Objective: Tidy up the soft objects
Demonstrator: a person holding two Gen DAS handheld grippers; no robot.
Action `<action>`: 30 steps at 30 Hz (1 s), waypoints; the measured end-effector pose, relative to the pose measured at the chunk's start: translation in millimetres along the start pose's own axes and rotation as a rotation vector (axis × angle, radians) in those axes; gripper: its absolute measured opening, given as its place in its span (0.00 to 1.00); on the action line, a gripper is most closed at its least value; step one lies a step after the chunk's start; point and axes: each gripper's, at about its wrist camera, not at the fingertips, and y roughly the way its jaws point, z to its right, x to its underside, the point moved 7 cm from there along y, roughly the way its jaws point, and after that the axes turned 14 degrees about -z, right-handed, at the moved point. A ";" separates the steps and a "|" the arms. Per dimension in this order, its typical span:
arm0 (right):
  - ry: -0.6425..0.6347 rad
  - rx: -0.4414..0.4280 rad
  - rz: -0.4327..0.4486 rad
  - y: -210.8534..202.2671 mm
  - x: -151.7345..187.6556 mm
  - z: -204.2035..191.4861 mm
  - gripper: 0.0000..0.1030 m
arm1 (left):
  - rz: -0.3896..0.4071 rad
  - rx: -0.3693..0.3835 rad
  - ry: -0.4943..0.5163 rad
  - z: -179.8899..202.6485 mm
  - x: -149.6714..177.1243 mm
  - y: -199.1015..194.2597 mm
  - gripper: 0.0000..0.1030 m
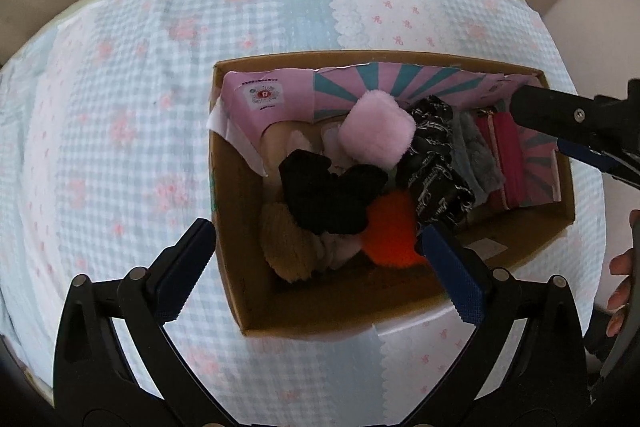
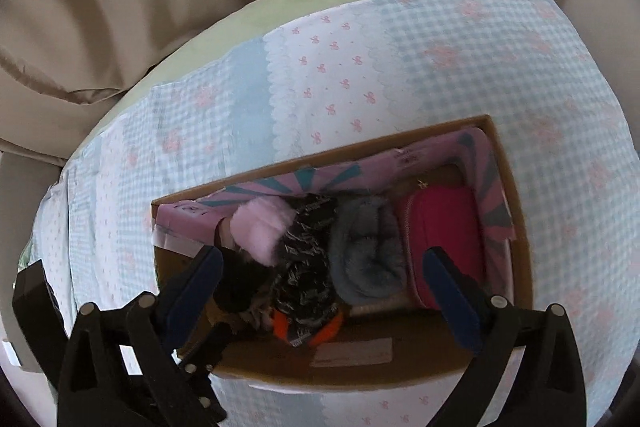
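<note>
Both grippers hover spread wide and empty above the cardboard box point(image 1: 230, 227) on the bed. The left gripper point(image 1: 316, 271) sits over the black fuzzy item point(image 1: 320, 187); the right gripper point(image 2: 324, 275) straddles the grey plush roll point(image 2: 366, 251), likely because everything is already packed upright in rows.

The left gripper point(image 1: 316, 267) hangs above the near end of the cardboard box point(image 1: 240, 267), jaws spread wide and holding nothing; one finger sits outside the box's left wall, the other over its inside. The right gripper point(image 2: 324, 291) hovers over the same box point(image 2: 520, 227), also spread wide and empty, its fingers straddling the box's contents. In the left wrist view the right gripper point(image 1: 568, 131) reaches in across the box's far right corner, and bare fingers point(image 1: 620, 275) of the person's hand show beyond the box's right side.
</note>
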 end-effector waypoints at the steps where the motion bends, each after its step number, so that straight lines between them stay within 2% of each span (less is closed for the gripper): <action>1: 0.001 -0.001 0.001 -2.0 1.1 1.3 0.97 | 0.004 0.000 -0.002 0.8 2.2 -3.9 1.00; 8: -0.013 -0.018 0.045 -33.2 16.6 -0.8 0.97 | 0.054 -0.004 0.004 9.8 20.7 -43.8 1.00; 15: -0.082 -0.042 0.093 -80.1 45.6 -16.7 0.97 | 0.143 0.000 -0.020 10.0 58.0 -112.2 1.00; 20: -0.139 -0.009 0.163 -130.0 79.3 -23.4 0.97 | 0.215 0.005 -0.037 10.6 94.9 -165.1 1.00; 27: -0.203 0.049 0.294 -213.0 144.4 -25.3 0.97 | 0.390 -0.002 -0.061 24.1 163.6 -262.5 1.00; 30: -0.230 0.076 0.352 -245.0 176.7 -27.0 0.97 | 0.450 -0.004 -0.057 33.2 189.8 -291.5 1.00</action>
